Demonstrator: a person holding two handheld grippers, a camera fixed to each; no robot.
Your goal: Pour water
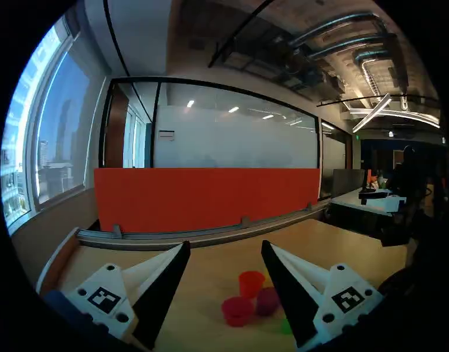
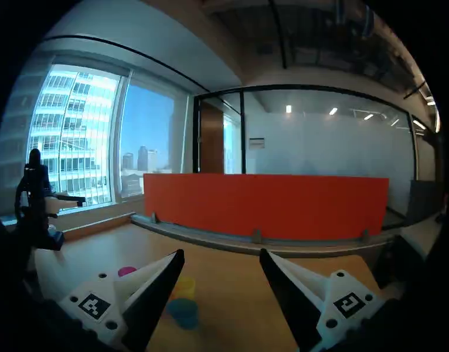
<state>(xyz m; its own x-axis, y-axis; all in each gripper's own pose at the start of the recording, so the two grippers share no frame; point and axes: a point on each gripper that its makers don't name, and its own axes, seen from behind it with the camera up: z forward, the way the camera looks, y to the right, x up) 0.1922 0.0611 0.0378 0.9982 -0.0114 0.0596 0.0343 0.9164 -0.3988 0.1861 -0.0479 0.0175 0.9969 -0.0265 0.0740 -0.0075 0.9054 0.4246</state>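
Left claw (image 1: pixel 225 243) — I am seeing its two black fingers standing wide apart, gripping nothing, hovering above the wooden bench (image 1: pixel 324 237).

Cups, left gripper view — a cluster is sitting on the bench low in the gap between the fingers, touching neither. An orange cup (image 1: pixel 251 283) is standing upright at the back, with a magenta cup (image 1: pixel 237 311) in front of it. A purple cup (image 1: pixel 267 300) is sitting just beside the magenta one. A green cup (image 1: pixel 286 327) is peeking out at the inner edge of the finger on the view's right, mostly hidden.

Right claw (image 2: pixel 221 251) — likewise gaping, holding nothing.

Cups, right gripper view — a yellow cup (image 2: pixel 184 287) and a blue cup (image 2: pixel 183 312) are sitting together by the inner edge of the finger on the view's left, the blue one nearer the camera. A pink cup (image 2: pixel 126 271) is showing beyond that finger's outer side.

Background: an orange partition (image 1: pixel 207 199) is running along the bench's far edge.

Whether any cup is holding water, I cannot tell.
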